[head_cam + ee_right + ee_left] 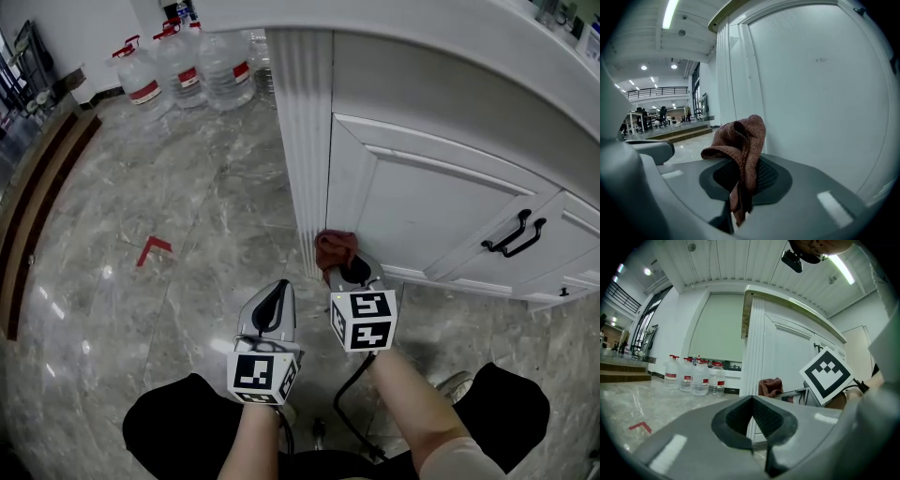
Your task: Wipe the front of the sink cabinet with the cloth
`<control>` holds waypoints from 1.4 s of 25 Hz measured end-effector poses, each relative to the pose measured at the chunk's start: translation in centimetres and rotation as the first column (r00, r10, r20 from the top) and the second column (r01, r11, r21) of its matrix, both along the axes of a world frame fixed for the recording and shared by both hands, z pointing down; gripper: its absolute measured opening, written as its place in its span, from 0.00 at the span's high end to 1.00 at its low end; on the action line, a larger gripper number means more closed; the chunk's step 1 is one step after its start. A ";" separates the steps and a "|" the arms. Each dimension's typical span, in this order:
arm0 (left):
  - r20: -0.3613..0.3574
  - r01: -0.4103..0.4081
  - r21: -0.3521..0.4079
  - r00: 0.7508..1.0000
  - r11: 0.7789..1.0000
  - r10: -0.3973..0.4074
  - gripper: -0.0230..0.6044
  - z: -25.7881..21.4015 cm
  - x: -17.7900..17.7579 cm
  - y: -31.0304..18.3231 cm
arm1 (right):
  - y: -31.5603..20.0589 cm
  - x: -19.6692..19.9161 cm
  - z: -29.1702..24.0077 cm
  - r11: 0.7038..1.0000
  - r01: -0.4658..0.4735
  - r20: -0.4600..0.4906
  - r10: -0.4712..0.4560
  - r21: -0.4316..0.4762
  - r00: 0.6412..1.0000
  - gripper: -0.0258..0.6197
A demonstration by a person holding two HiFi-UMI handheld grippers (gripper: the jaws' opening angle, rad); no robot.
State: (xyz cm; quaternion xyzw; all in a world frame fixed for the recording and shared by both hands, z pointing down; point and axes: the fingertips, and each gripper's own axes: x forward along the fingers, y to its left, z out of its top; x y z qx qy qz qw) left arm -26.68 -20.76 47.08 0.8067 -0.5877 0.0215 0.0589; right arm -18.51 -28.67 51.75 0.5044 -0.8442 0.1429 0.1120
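My right gripper (345,269) is shut on a reddish-brown cloth (335,247), which bunches above the jaws (740,140) close to the foot of the white sink cabinet's door (427,211). In the right gripper view the door panel (820,89) fills the right side, and I cannot tell whether the cloth touches it. My left gripper (273,302) hovers over the floor just left of the right one, shut with nothing between its jaws (752,416). From the left gripper view the cloth (770,386) shows beside the cabinet's fluted corner post (753,348).
Black handles (514,234) sit on the doors to the right. Several large water bottles (183,66) stand on the marble floor at the back left. A red tape mark (152,248) lies on the floor; wooden steps (37,187) run along the left.
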 end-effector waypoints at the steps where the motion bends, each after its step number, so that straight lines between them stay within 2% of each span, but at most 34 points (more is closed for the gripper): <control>1: 0.000 -0.007 0.000 1.000 1.000 0.007 0.96 0.0 0.4 0.0 | 0.1 0.4 -0.1 1.000 -0.003 -0.006 0.003 0.003 1.000 0.84; 5: -0.001 -0.035 0.003 0.999 0.999 0.035 0.96 -0.2 2.1 -0.3 | 0.2 2.6 -0.2 0.999 -0.035 -0.016 0.035 0.008 0.999 0.84; 13: -0.001 -0.114 0.005 0.993 0.993 0.114 0.96 -0.4 7.1 -0.4 | 0.6 9.4 -0.2 0.992 -0.124 -0.029 0.125 0.007 0.992 0.84; 20: -0.004 -0.188 0.013 0.982 0.982 0.188 0.96 -0.5 11.5 -0.4 | 1.5 15.7 -0.3 0.977 -0.211 -0.051 0.212 0.010 0.976 0.84; 24: 0.002 -0.226 0.012 0.974 0.974 0.226 0.96 -0.3 13.5 -0.3 | 2.2 19.5 -0.8 0.959 -0.284 -0.058 0.285 0.025 0.957 0.84; 29: -0.004 -0.239 0.023 0.971 0.971 0.239 0.96 -0.5 14.2 -0.5 | 3.2 23.0 -1.2 0.938 -0.345 -0.046 0.345 0.027 0.937 0.84; 33: -0.009 -0.229 0.030 0.973 0.973 0.230 0.96 -0.6 13.6 -0.5 | 3.8 25.2 -1.1 0.907 -0.420 -0.040 0.421 0.022 0.906 0.84; 35: -0.008 -0.217 0.025 0.976 0.976 0.217 0.96 -0.4 13.0 -0.4 | 4.0 25.1 -1.1 0.902 -0.431 -0.036 0.431 0.024 0.901 0.84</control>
